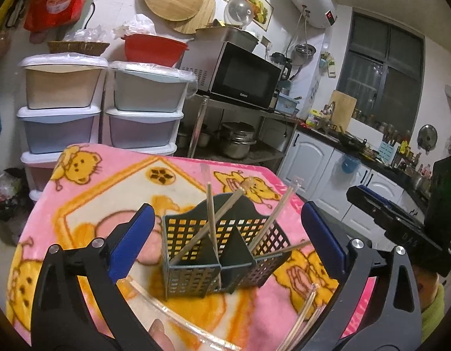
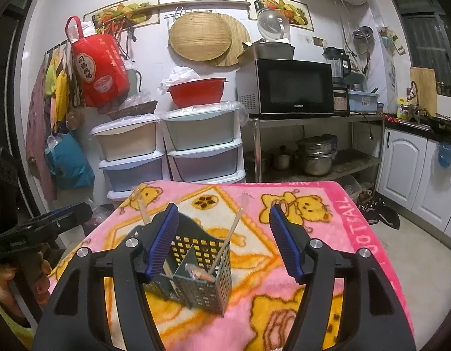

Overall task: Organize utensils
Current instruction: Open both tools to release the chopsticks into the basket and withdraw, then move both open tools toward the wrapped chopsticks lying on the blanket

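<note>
Two tools gape empty: left tool [image 1: 225,228] brackets utensil caddy [image 1: 222,251], right tool [image 2: 224,234] just above it

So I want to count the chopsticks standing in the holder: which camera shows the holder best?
The left wrist view: the utensil holder sits unobstructed between the open fingers, both compartments and leaning chopsticks visible. In the right wrist view the holder is partly hidden behind a blue pad.

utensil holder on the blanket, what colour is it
Dark green with a grid of square holes: the utensil holder shows best in the left wrist view.
</note>
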Motion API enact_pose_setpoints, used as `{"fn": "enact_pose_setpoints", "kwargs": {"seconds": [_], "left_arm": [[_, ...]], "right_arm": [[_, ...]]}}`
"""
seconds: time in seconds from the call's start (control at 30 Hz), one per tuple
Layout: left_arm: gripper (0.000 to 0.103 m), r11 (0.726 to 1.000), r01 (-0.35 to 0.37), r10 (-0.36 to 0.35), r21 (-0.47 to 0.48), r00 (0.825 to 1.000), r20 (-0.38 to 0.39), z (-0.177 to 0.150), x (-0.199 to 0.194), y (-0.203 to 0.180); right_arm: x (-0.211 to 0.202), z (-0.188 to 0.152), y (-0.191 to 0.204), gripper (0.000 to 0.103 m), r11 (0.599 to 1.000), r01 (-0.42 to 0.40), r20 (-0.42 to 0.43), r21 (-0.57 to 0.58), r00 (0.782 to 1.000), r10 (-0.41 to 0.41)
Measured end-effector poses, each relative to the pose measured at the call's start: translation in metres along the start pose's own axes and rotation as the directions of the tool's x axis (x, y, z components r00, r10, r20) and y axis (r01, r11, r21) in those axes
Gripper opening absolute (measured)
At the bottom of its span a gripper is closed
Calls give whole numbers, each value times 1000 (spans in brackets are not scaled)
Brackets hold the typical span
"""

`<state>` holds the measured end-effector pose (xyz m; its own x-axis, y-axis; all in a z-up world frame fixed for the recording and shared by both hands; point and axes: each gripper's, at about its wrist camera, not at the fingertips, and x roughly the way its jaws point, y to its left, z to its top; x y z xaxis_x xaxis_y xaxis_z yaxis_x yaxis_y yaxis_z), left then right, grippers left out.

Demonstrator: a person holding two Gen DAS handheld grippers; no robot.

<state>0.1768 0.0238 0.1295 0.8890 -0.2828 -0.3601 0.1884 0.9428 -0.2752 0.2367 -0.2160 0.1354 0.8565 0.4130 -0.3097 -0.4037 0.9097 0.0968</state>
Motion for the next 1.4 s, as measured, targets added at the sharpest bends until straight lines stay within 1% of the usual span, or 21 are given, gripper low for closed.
{"fn": "enact_pose_setpoints", "kwargs": {"seconds": [0.2,0.33,0.57,0.8,1.13,1.4], "left_arm": [[92,1000,-2,2,-5,1000,-4,-13,-8,-2],[92,1000,-19,19,-2,1000,-13,-21,-11,-4],[92,1000,-16,16,-12,1000,-24,-31,-17,-5],[92,999,-28,27,-23,999,-36,-42,-22,4],[92,998,-51,48,-39,997,-66,-60,-32,13],[92,994,-91,85,-57,993,-86,-70,-40,25]], "right_arm": [[-9,-11,2,65,1000,8,-14,-13,1000,-8],[-13,-17,3,66,1000,12,-21,-20,1000,-13],[-21,-26,6,67,999,22,-30,-35,999,-23],[-27,-37,9,70,999,22,-44,-43,999,-24],[-35,-58,15,70,998,3,-88,-67,996,-9],[-38,-71,24,70,996,-28,-122,-83,992,17]]}}
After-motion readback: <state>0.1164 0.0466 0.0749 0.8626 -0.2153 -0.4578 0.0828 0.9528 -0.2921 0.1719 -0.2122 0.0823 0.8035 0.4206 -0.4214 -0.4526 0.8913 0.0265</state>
